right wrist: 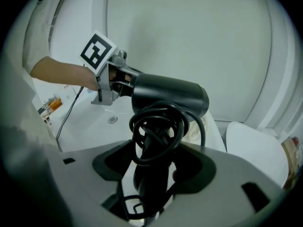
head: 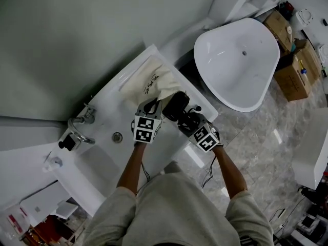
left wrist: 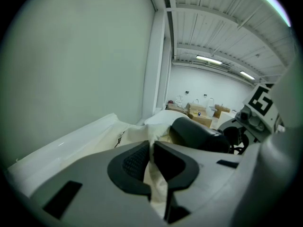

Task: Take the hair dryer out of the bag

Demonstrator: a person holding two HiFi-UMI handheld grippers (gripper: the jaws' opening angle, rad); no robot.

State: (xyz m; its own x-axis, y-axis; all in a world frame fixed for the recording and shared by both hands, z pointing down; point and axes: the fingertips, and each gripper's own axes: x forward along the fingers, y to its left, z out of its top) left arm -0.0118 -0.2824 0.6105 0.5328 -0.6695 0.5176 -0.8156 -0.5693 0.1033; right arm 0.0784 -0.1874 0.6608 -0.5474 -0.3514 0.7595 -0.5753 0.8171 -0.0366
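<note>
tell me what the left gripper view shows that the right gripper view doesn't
Only the left gripper view: the left gripper shut on the cream cloth of the bag, with ceiling lights and cardboard boxes far off.
Only the right gripper view: the right gripper closed on the handle of the hair dryer, the cord looped round that handle, the sink drain and the person's arm.
Both: the hair dryer's black barrel, some of the bag, and the other gripper's marker cube.
</note>
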